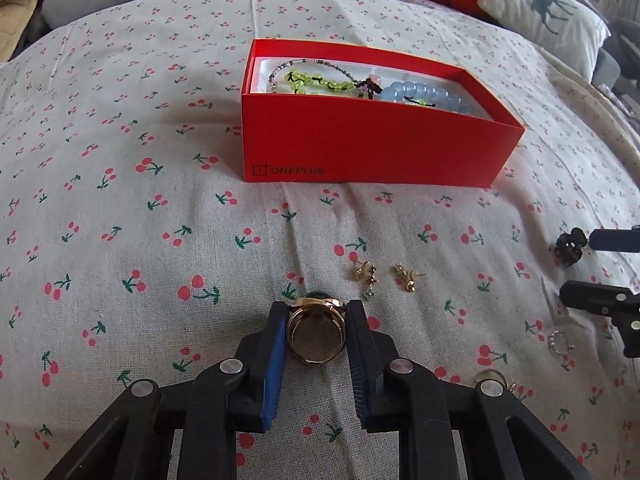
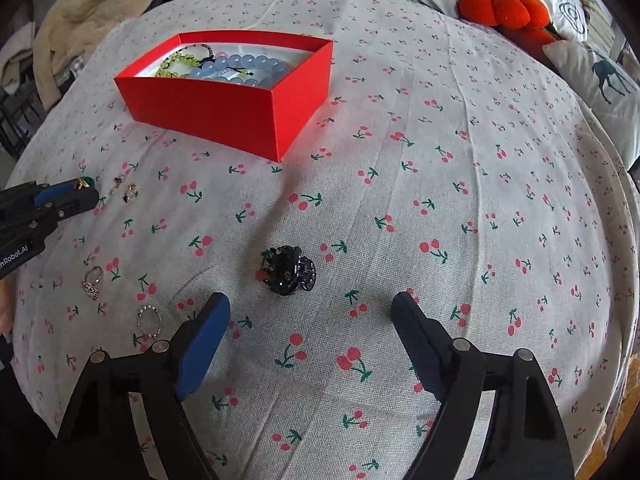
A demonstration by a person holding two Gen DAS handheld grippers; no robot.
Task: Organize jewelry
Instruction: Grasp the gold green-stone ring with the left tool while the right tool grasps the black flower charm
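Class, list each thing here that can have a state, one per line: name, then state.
Left claw: shut on gold ring.
Right claw: open, holding nothing.
Red box: lid off, bead bracelets inside.
Black hair clip: lying loose on bedsheet.
Earrings: loose on bedsheet.

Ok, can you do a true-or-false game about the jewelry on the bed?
1. The left gripper is closed on a gold ring. True.
2. The red box is empty. False: beaded bracelets lie inside.
3. The right gripper holds the black hair clip. False: it is open, and the clip lies on the bedsheet ahead of it.
4. Two earrings lie outside the box. True.
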